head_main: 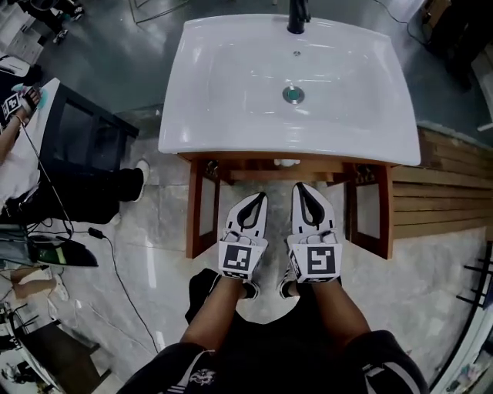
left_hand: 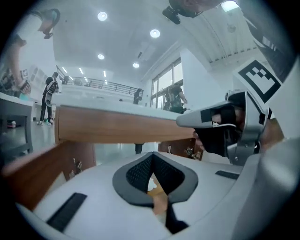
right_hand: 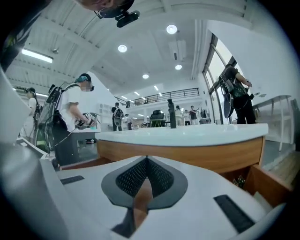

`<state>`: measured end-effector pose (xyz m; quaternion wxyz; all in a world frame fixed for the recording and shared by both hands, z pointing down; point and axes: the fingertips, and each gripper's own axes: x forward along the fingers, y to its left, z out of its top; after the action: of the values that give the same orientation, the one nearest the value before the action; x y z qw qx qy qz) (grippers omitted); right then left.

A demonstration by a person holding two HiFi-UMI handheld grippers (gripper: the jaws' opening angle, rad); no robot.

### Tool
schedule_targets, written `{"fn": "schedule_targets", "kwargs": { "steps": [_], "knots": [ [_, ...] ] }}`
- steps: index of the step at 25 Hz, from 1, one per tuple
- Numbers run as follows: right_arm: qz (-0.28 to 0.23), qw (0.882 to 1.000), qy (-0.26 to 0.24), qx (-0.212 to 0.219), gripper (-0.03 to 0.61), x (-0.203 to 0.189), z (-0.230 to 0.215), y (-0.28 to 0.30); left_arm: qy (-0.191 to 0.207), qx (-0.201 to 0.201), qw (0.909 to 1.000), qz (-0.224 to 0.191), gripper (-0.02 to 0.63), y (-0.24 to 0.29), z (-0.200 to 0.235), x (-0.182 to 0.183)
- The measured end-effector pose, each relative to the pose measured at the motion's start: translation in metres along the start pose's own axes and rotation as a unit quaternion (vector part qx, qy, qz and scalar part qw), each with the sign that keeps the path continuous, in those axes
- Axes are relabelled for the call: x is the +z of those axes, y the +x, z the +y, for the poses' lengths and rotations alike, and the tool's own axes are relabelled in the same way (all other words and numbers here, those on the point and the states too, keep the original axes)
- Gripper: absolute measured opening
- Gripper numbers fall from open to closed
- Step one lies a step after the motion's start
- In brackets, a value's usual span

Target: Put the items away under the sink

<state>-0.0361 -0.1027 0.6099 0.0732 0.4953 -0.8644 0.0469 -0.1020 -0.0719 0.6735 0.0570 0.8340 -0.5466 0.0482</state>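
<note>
Cabinet under the sink: wood frame, both doors swung open toward the viewer. The inside is mostly hidden beneath the basin. One small pale thing sits just under the front rail, too small to name. Sink is white with a black faucet at the back edge. Left gripper and right gripper are side by side, close together but apart, in front of the open cabinet between the doors, just short of the sink's front edge. Both point nearly level at the front rail. On each, the jaws are pressed together with nothing between them. Grey tile floor lies below and wood slats to the right. A person stands at the far left.
</note>
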Motion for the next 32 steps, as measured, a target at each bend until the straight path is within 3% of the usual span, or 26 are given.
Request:
{"fn": "schedule_targets", "kwargs": {
  "steps": [10,15,19,23,32],
  "knots": [
    [0.061,0.998,-0.009,0.017,0.023,0.132,0.014,-0.063,-0.009,0.003,0.9997,0.024,0.006,-0.053,-0.024,0.158],
    [0.073,0.997,-0.003,0.041,0.023,0.181,0.023,-0.093,-0.009,0.012,0.9994,0.032,0.006,-0.073,-0.036,0.211],
    [0.06,0.997,0.0,0.047,0.023,0.219,0.014,-0.1,-0.016,0.022,0.9996,0.011,0.006,-0.072,-0.031,0.257],
    [0.03,0.999,-0.01,0.041,0.023,0.251,0.002,-0.115,-0.013,0.013,0.9998,-0.01,0.006,-0.072,-0.041,0.289],
    [0.006,0.999,-0.019,0.033,0.023,0.277,0.017,-0.132,-0.007,0.009,0.9997,-0.023,0.006,-0.089,-0.042,0.323]
  ]
}}
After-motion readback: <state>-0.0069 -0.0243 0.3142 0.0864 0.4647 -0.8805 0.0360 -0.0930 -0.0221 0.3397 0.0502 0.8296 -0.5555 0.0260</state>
